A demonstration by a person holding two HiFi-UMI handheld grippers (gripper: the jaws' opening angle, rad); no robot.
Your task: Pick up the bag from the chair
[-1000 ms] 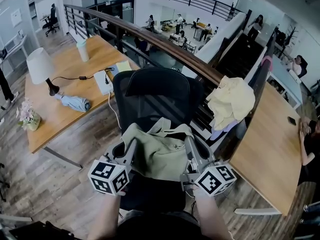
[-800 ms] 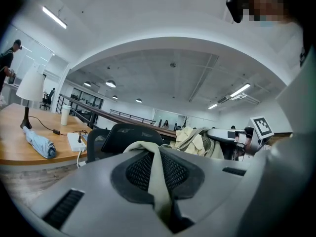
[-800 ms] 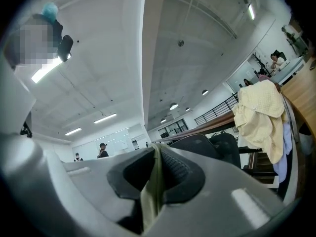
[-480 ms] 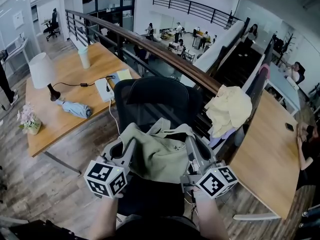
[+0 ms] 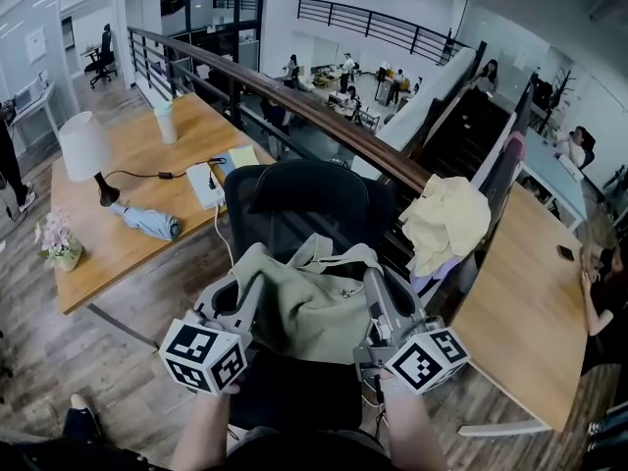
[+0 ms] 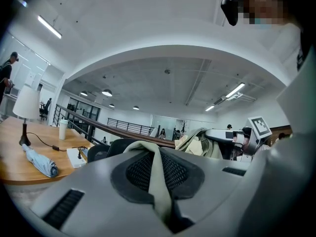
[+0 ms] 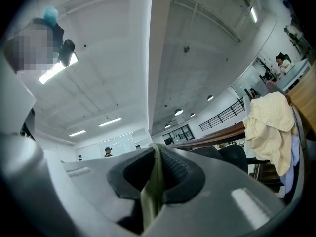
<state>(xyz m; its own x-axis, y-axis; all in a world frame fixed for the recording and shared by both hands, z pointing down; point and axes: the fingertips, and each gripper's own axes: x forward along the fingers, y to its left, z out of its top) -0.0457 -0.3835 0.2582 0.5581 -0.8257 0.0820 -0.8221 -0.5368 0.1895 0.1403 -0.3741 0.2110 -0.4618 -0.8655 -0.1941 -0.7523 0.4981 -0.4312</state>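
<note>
A pale green cloth bag point(image 5: 312, 302) hangs in front of the black office chair point(image 5: 314, 202), held up between both grippers. My left gripper point(image 5: 253, 285) is shut on the bag's left edge; a strip of its fabric point(image 6: 159, 181) runs pinched between the jaws of the left gripper point(image 6: 158, 169). My right gripper point(image 5: 373, 281) is shut on the bag's right edge, and green fabric point(image 7: 152, 191) is squeezed between the jaws of the right gripper point(image 7: 155, 174). The bag's straps point(image 5: 329, 253) stick up at its top. The chair seat is hidden under the bag.
A wooden desk point(image 5: 128, 199) at left carries a lamp point(image 5: 86, 150), a folded umbrella point(image 5: 145, 222), a cup point(image 5: 165, 123) and a power strip point(image 5: 204, 183). A yellow garment point(image 5: 446, 222) hangs on the railing point(image 5: 324, 116). Another desk point(image 5: 525, 283) stands at right.
Both grippers keep their hold on the bag, which stays at about the same height. The view has shifted slightly, and a shoe has come into sight at the bottom left.
</note>
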